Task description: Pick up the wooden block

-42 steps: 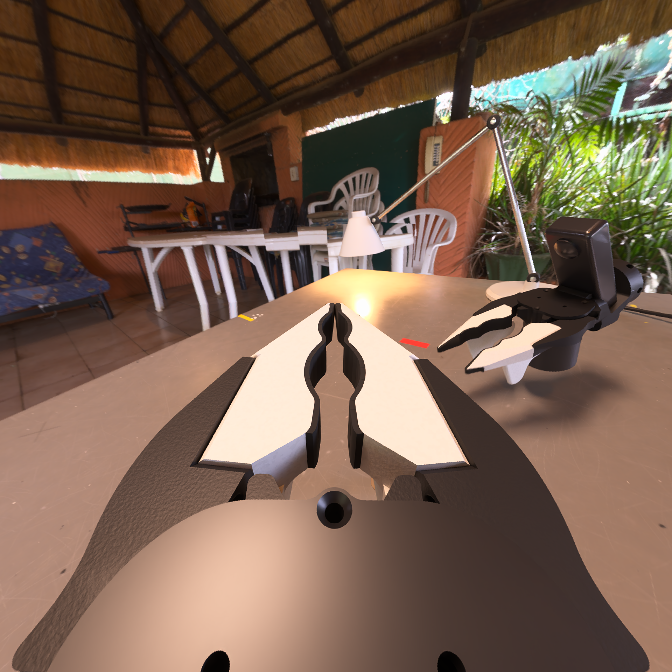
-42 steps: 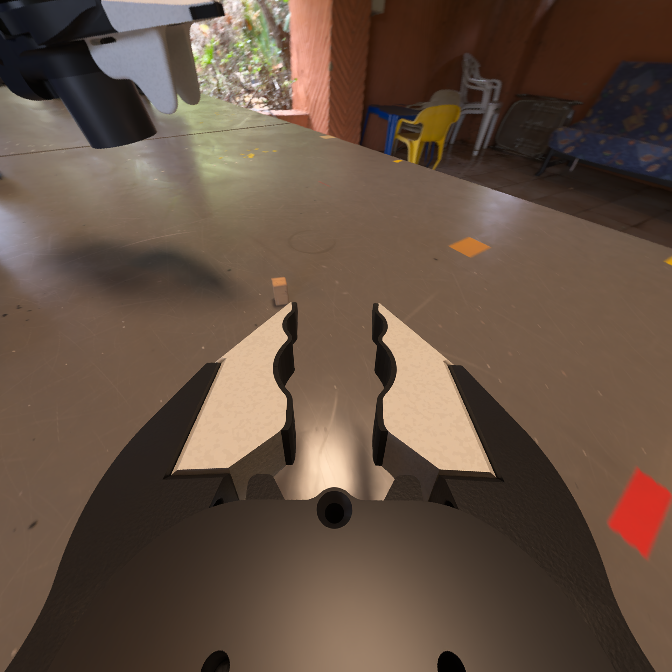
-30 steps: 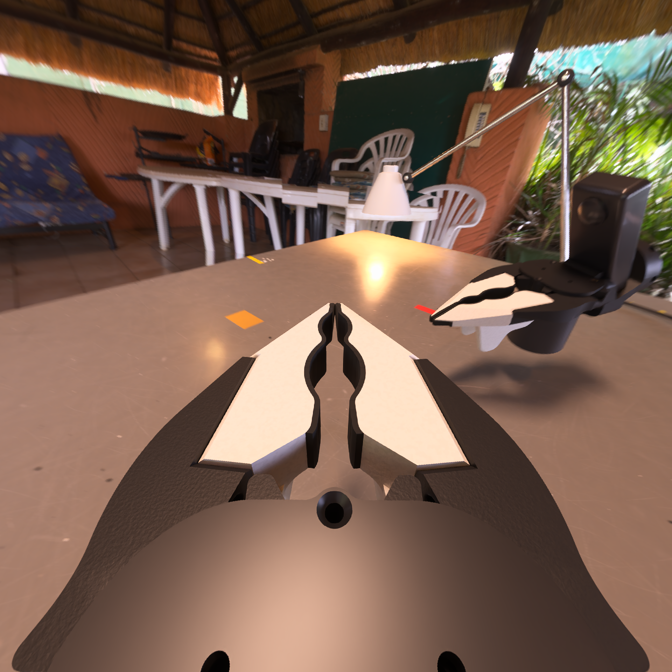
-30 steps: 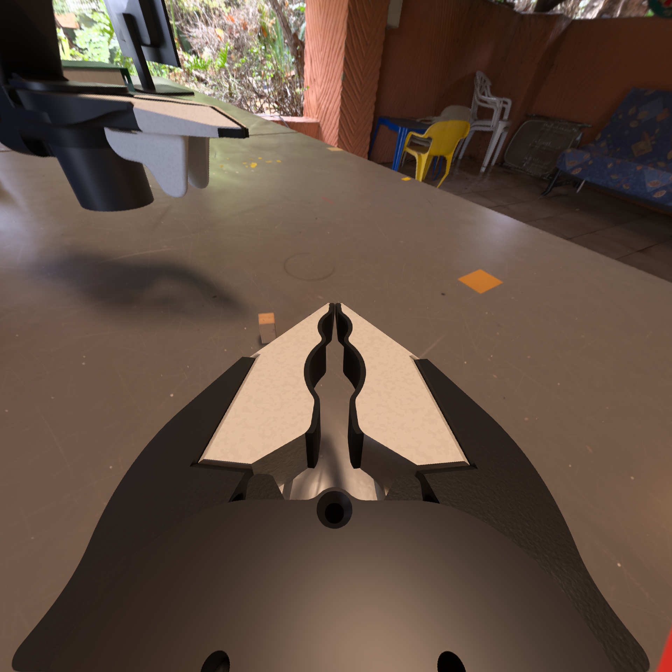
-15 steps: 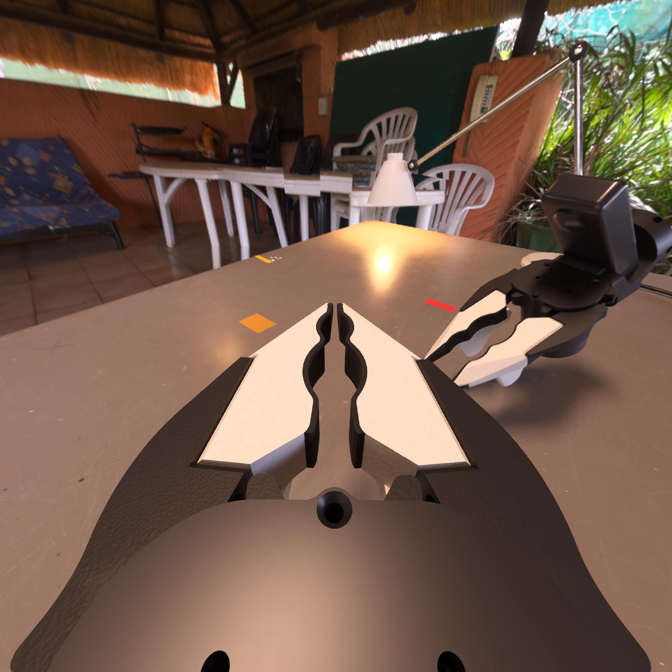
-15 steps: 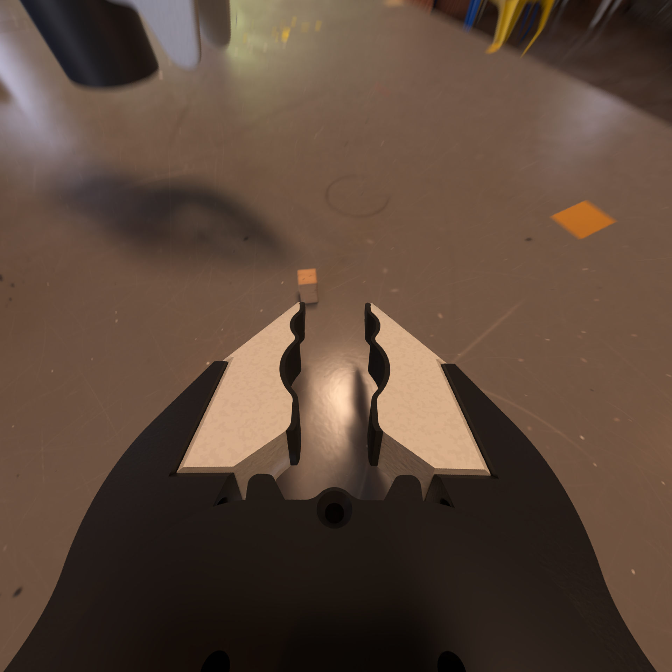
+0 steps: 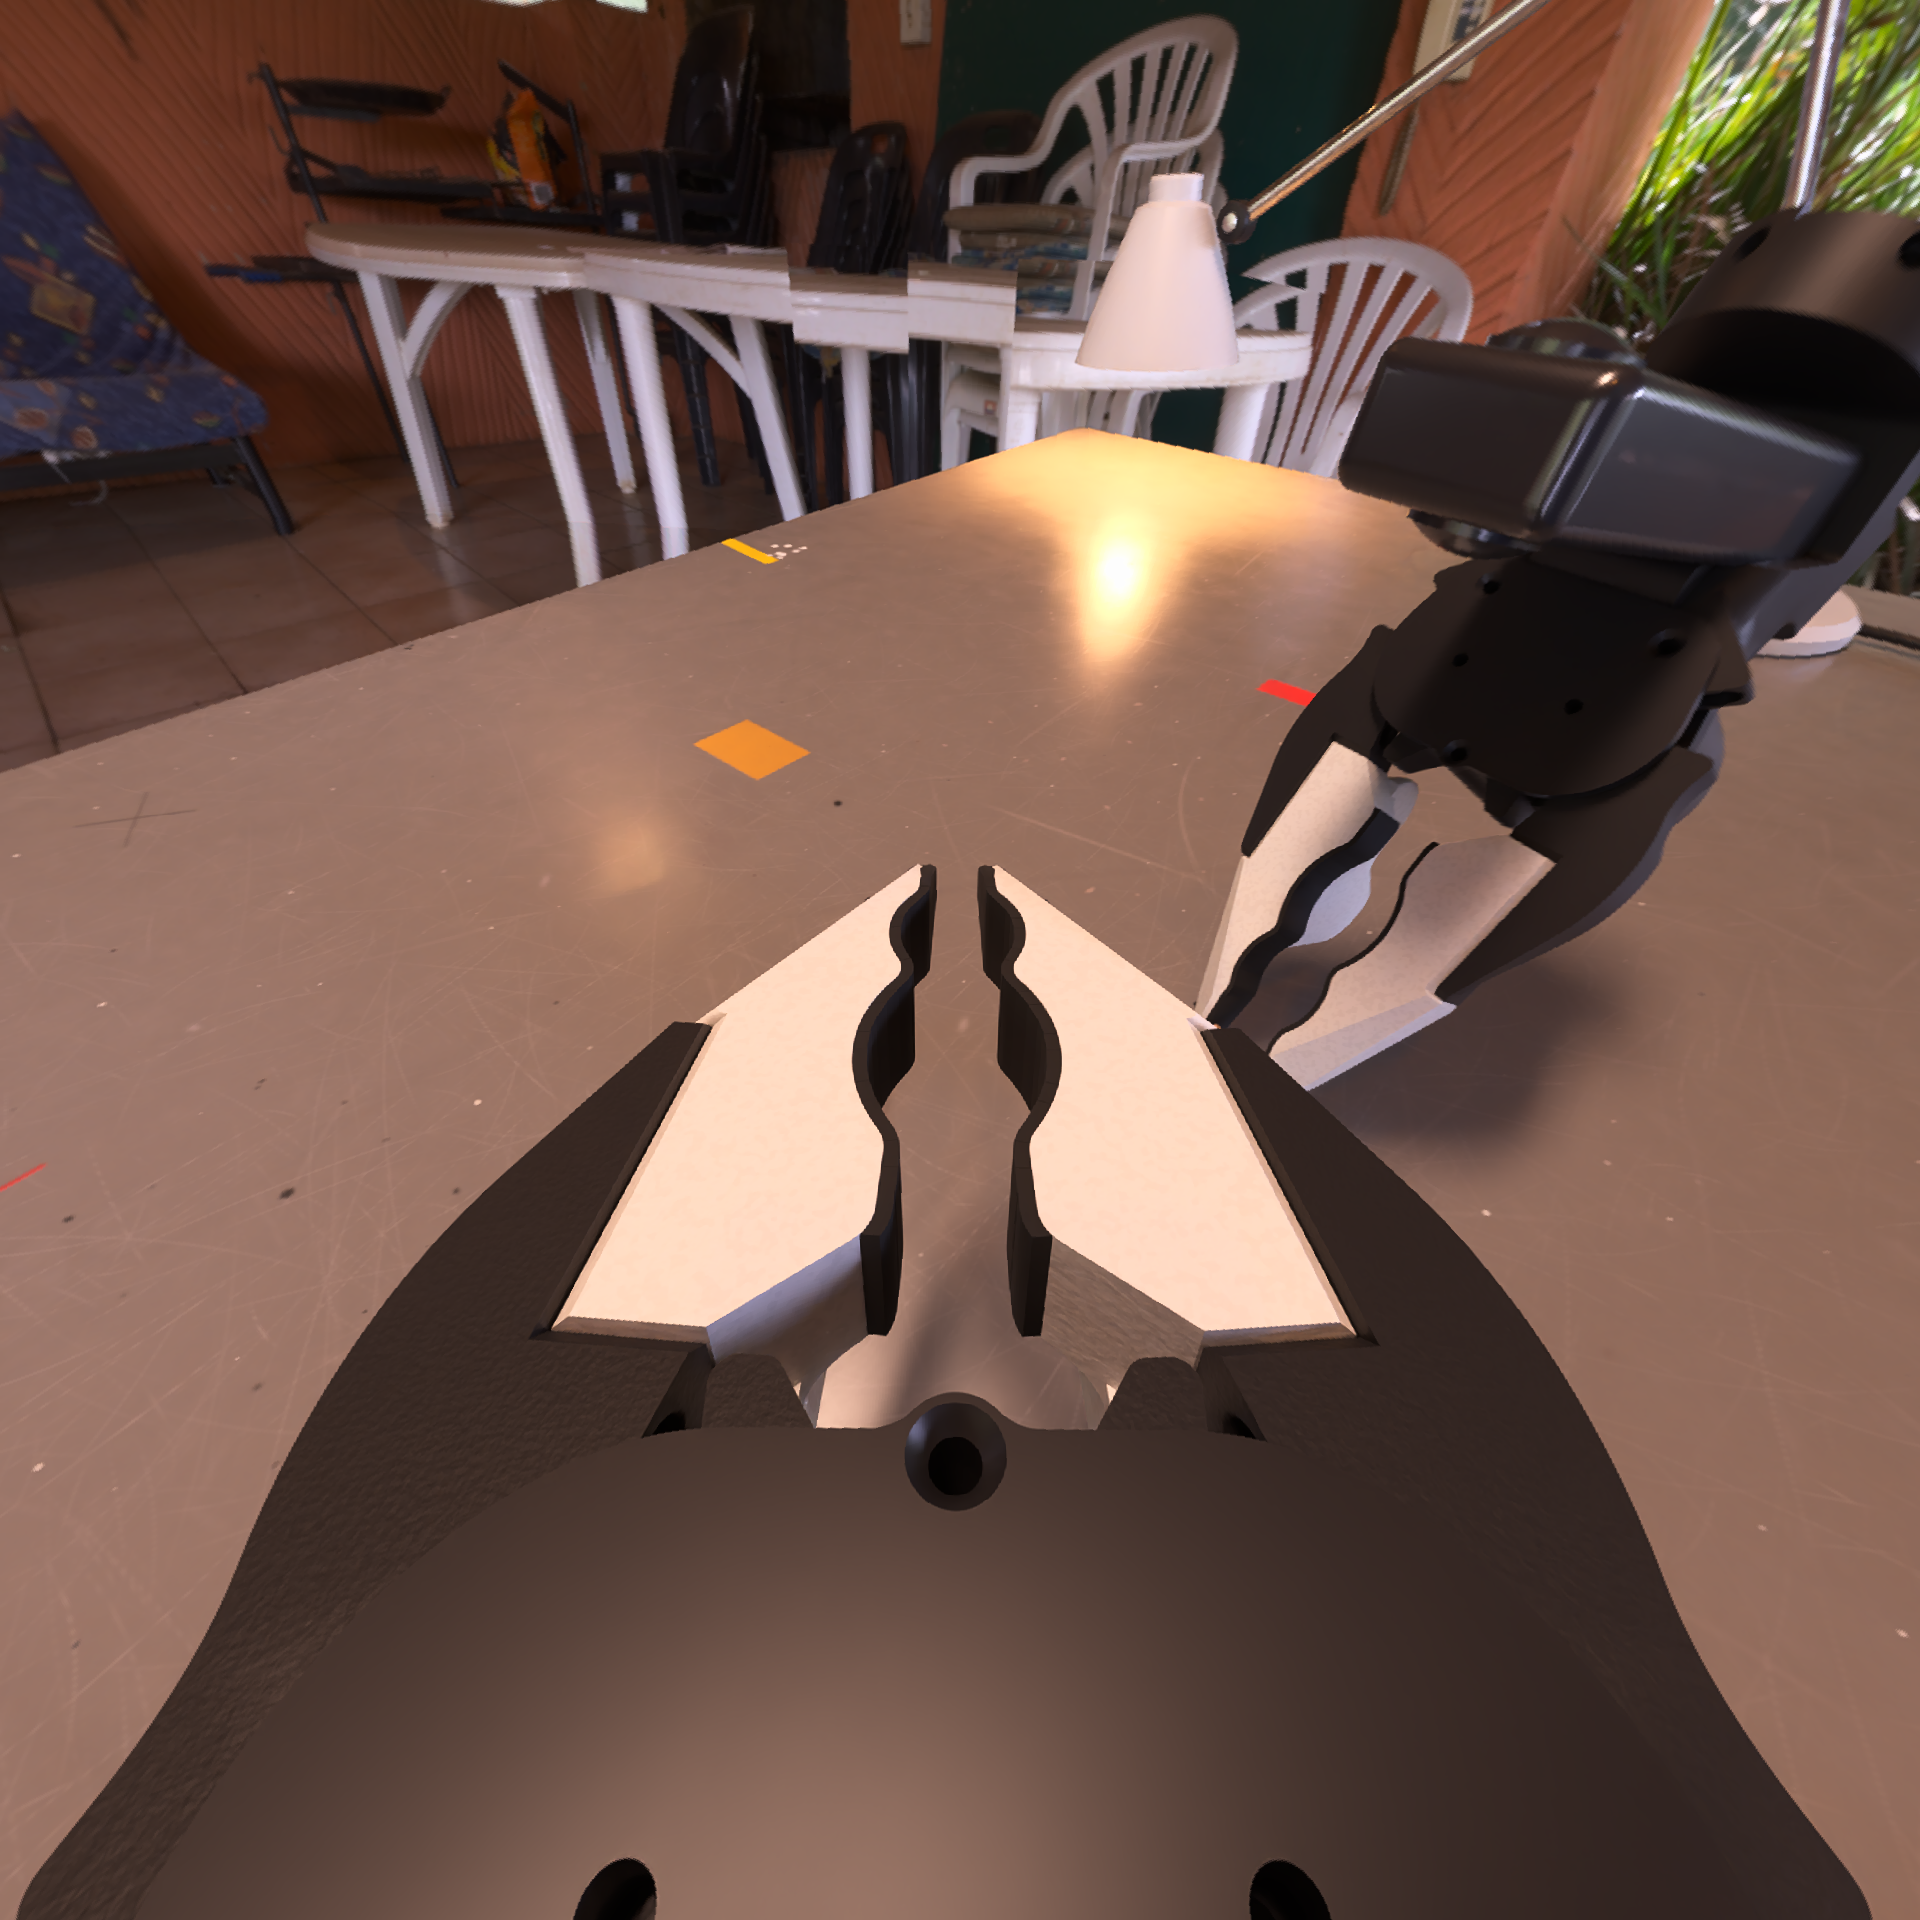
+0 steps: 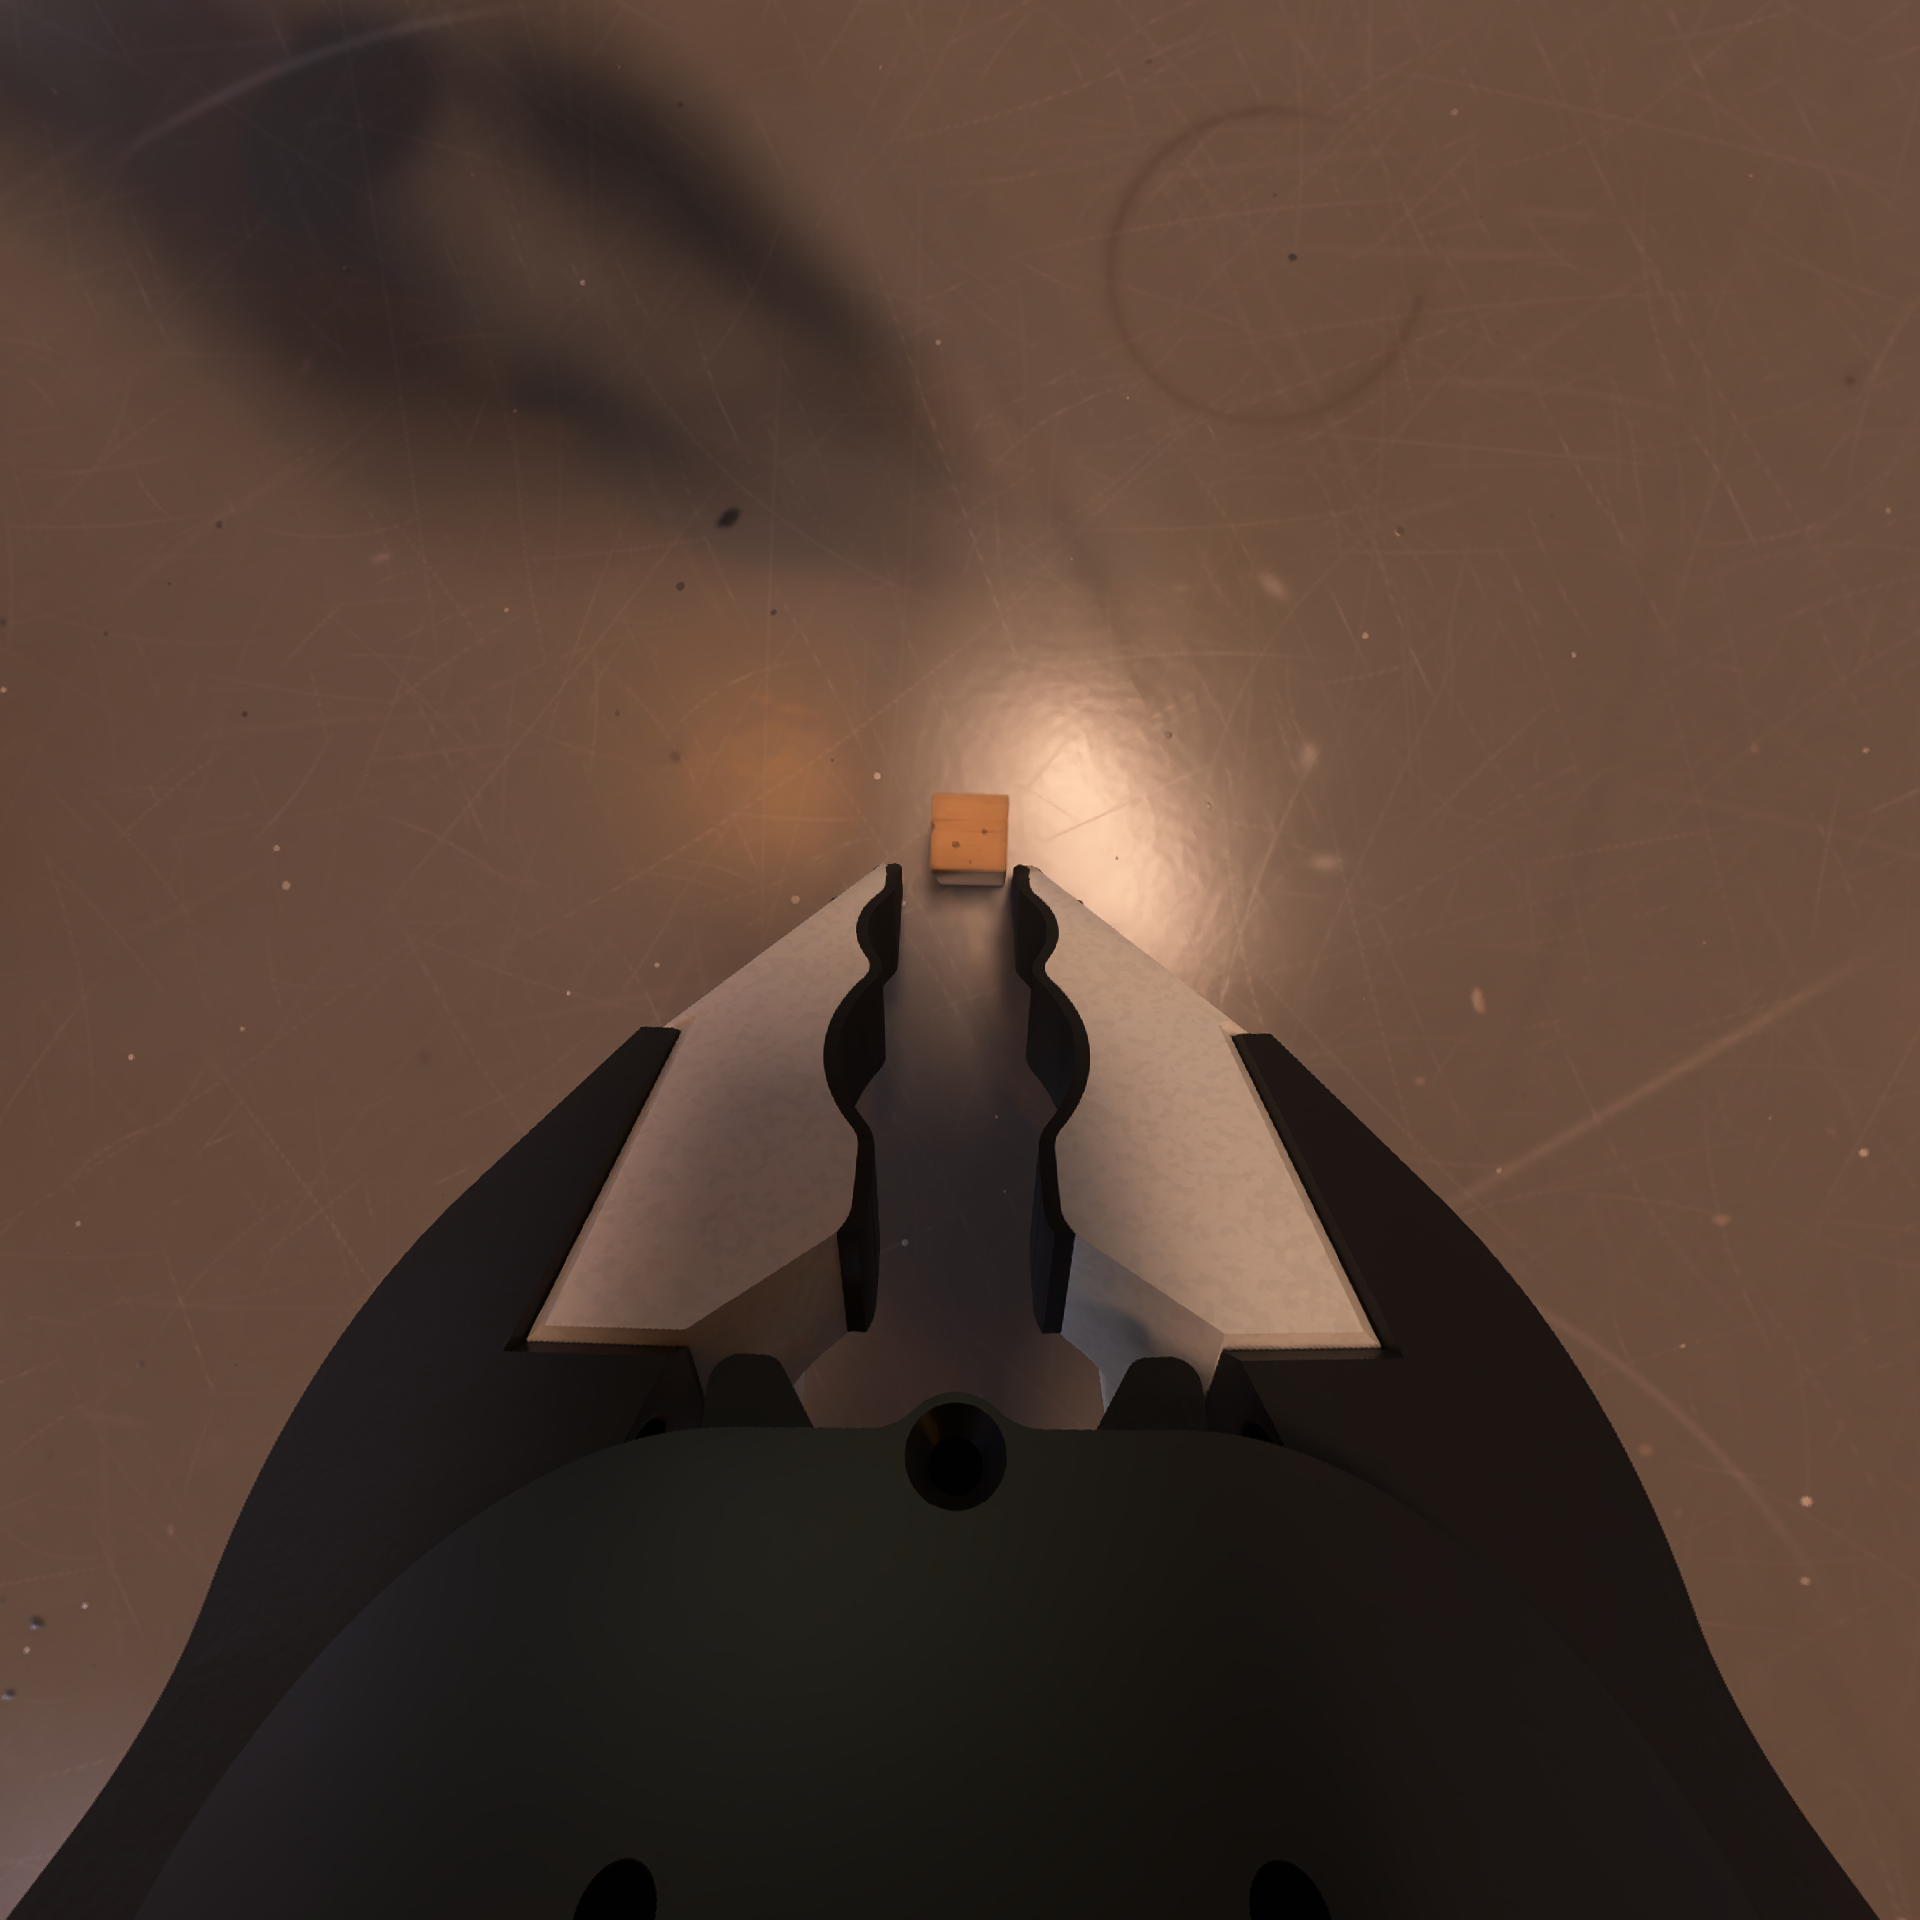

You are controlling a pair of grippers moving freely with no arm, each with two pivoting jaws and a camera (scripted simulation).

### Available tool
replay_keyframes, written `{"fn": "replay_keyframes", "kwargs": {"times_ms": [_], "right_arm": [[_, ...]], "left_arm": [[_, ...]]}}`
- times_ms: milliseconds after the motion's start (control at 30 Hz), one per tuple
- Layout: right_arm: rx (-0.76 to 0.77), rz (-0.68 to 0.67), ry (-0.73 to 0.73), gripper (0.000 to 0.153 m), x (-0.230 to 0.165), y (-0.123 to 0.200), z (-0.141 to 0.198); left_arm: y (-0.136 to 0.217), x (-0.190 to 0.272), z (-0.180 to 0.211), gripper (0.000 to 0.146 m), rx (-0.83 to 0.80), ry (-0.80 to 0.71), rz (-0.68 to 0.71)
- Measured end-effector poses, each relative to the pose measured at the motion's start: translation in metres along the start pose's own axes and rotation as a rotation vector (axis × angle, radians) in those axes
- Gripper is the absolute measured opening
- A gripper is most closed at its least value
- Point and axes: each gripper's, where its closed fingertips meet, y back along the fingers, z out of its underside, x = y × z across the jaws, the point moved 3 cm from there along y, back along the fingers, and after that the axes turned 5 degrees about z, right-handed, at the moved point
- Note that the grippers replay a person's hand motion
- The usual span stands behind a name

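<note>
since the earlier frames the right gripper (image 8: 956,875) is pitching down toward the table (image 8: 1558,727) and closing in on the wooden block (image 8: 969,834), which was sitting ahead and to the left of its fingers and is now sitting centred just beyond the fingertips. the fingers, pressed together a second ago, are now standing apart with a gap slightly wider than the block.

the left gripper (image 7: 956,871) is hovering low over the table, its jaws nearly together with only a narrow slit between the tips and nothing in them. the right gripper is showing in its view ahead and to the right, tilting steeply down, tips near the surface.

step in hand, by judgement: final approach and alignment before the grasp. the block is resting on the table, not yet between the pads; whether the tips are touching it cannot be told. the next move is calling for a short advance along the finger line until the block is lying between the pads, then a closing, then a lift.

the block is appearing close to a cube, so no clear long axis is showing. its orange top face is pointing up toward the camera, its side faces running roughly parallel to the fingers.
</note>
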Motion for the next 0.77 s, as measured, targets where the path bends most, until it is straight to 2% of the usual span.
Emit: {"fn": "replay_keyframes", "kwargs": {"times_ms": [167,300,500,633,767], "right_arm": [[-0.047,0.028,0.051,0.016,0.000,-0.004,-0.006],[0.000,0.065,0.063,0.014,0.002,-0.004,-0.008],[0.161,0.109,0.008,0.013,0.013,0.033,0.001],[0.282,0.101,0.008,0.013,0.014,0.064,0.011],[0.379,0.136,0.100,0.013,0.012,0.089,0.019]], "left_arm": [[-0.006,0.002,0.015,0.009,-0.033,-0.009,0.007],[-0.010,0.002,0.027,0.010,-0.081,-0.033,-0.001],[-0.013,0.004,0.032,0.018,-0.080,0.011,0.031],[-0.022,0.015,0.033,0.035,-0.098,0.084,0.147],[-0.030,0.032,0.026,0.047,-0.114,0.228,0.337]]}}
